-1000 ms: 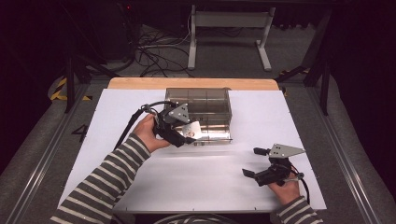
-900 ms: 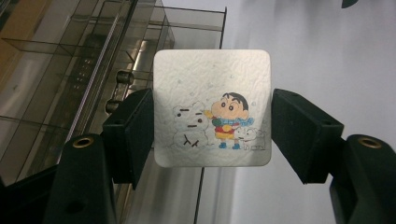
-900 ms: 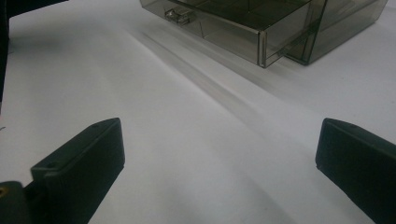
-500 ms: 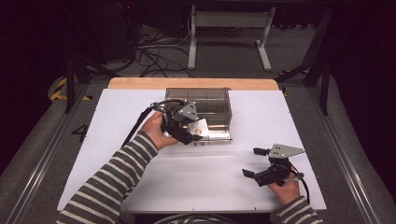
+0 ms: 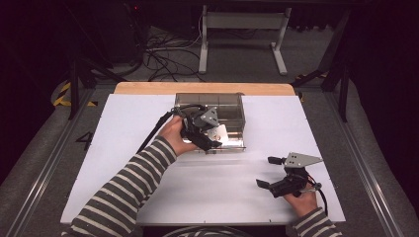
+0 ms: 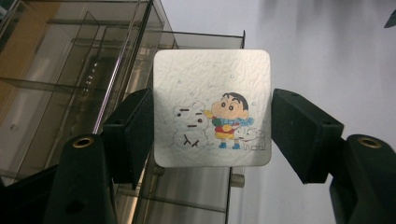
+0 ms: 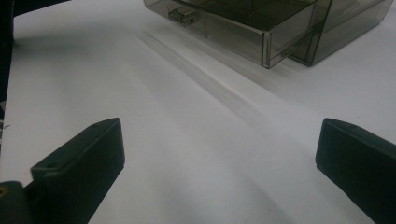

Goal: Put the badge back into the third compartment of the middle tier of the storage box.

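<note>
Clenched edge-to-edge in the left tool (image 6: 212,122) above the smoked drawer box (image 5: 217,106), the cartoon card (image 6: 212,108) could pivot and snag its rim; right tool (image 5: 276,174) gapes empty.

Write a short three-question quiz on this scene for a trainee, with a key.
1. True or false: the left hand-held gripper holds a square card with a cartoon picture.
2. Which is open with nothing between its jaws? A. the left one B. the right hand-held gripper
3. Fill in: the card is held over the clear plastic ____ box.

Key: 1 true. 2 B. 3 drawer; in the right gripper view its drawer stands pulled out.
</note>
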`<state>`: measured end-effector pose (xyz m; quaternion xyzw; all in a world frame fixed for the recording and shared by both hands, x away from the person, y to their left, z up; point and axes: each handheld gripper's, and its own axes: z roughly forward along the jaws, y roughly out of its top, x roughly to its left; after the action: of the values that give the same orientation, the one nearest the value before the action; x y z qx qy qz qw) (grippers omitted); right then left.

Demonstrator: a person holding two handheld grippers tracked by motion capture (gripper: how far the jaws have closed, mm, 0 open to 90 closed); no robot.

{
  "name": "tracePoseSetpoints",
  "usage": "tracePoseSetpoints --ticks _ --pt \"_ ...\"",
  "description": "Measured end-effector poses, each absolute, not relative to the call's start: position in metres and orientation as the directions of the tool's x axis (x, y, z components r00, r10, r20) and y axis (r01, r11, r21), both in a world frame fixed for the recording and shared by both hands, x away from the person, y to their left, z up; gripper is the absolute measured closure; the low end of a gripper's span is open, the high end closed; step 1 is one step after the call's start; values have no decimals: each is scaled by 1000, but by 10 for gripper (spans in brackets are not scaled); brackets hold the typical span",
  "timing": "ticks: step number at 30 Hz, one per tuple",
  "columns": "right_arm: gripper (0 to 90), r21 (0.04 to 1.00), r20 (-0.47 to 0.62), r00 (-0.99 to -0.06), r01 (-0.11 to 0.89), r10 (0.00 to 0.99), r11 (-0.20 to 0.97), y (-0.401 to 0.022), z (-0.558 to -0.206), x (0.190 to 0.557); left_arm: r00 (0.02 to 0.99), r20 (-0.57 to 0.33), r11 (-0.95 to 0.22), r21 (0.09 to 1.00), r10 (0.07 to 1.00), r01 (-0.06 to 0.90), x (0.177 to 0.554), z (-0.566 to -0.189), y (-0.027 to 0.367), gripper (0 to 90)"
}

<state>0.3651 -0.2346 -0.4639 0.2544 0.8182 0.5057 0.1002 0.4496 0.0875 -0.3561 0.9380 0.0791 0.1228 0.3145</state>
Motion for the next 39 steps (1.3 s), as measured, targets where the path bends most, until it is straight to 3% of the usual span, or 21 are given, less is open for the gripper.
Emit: tracePoseSetpoints --ticks 39 --pt "19 877 95 -856 314 508 364 -234 -464 365 952 221 -790 612 214 35 467 -384 41 334"
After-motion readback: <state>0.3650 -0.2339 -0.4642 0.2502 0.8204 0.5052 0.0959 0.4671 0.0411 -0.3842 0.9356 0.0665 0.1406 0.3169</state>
